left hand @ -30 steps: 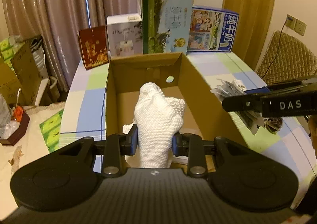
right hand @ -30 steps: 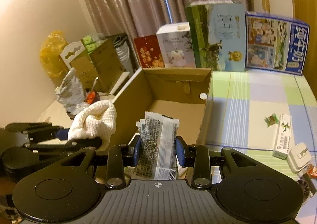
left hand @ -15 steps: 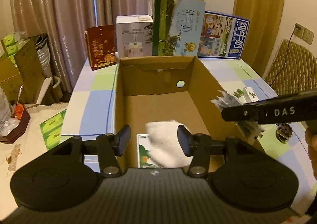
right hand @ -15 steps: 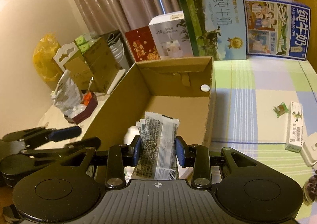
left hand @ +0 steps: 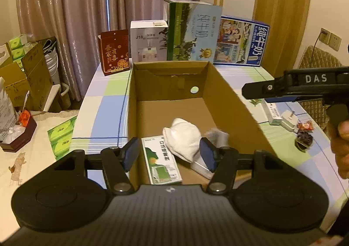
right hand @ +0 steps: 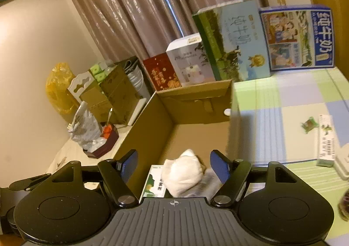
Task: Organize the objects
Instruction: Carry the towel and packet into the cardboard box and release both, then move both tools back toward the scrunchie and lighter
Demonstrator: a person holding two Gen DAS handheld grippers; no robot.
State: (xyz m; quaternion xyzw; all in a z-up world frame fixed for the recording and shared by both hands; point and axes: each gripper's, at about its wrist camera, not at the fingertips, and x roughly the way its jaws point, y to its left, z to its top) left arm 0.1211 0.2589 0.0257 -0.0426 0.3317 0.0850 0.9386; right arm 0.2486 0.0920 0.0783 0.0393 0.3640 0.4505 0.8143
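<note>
An open cardboard box (left hand: 226, 102) (right hand: 196, 104) stands on the checked tablecloth. Inside it lie a white knitted cloth (left hand: 183, 137) (right hand: 185, 176), a green-and-white carton (left hand: 160, 160) (right hand: 152, 185) and a blurred clear snack packet (left hand: 217, 134) (right hand: 210, 180). My left gripper (left hand: 170, 153) hangs open over the box's near end, nothing between its fingers. My right gripper (right hand: 174, 165) is open too, above the cloth; in the left wrist view it (left hand: 294, 88) reaches in from the right, held by a hand (left hand: 340, 137).
Tall printed boxes (left hand: 194, 32) (right hand: 235, 41) line the table's far edge. Right of the cardboard box lie a slim carton (right hand: 326, 141), a green sweet (right hand: 309, 124), a white plug (left hand: 288, 118) and wrapped sweets (left hand: 304, 134). Cartons and bags crowd the floor at left (left hand: 24, 76).
The left gripper opened and the white cloth dropped into the box. The right gripper opened and its snack packet fell in beside the cloth. Both grippers have risen slightly.
</note>
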